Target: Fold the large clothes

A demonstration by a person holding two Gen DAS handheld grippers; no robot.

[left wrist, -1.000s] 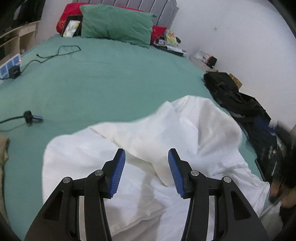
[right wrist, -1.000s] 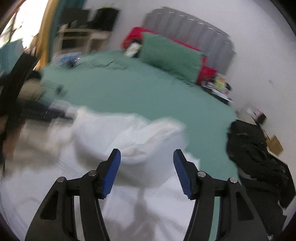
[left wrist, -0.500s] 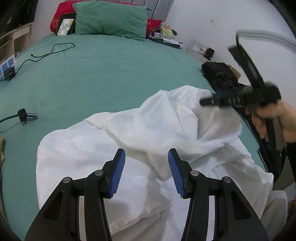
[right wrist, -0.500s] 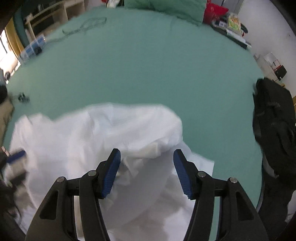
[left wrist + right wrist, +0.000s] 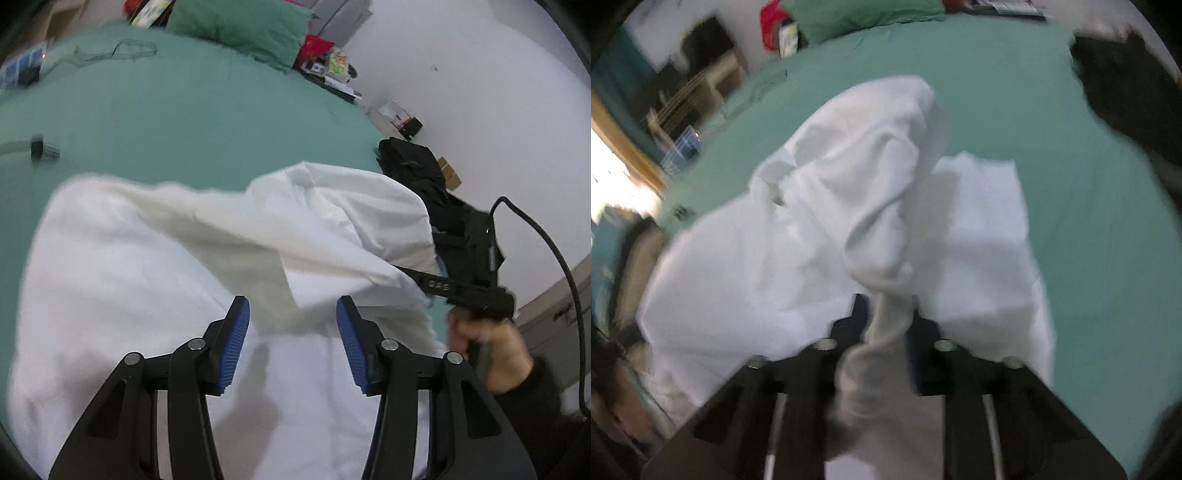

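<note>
A large white garment (image 5: pixel 155 280) lies crumpled on the green bed (image 5: pixel 184 110). My left gripper (image 5: pixel 292 336) is open and empty, just above the garment's near middle. In the left wrist view the right gripper (image 5: pixel 417 281) reaches in from the right and its tips are hidden under a raised fold. In the right wrist view my right gripper (image 5: pixel 886 314) is shut on a bunched fold of the white garment (image 5: pixel 857 184), which rises from the jaws toward the far side. That view is blurred.
A green pillow (image 5: pixel 240 26) and red cushion lie at the headboard. A cable with a plug (image 5: pixel 40 147) lies on the bed at left. Black bags (image 5: pixel 417 173) sit on the floor by the right bed edge. Shelves (image 5: pixel 694 92) stand far left.
My right gripper dropped to the garment's right side and shut on a fold, which now stands raised. My left gripper moved forward over the garment and stayed open.
</note>
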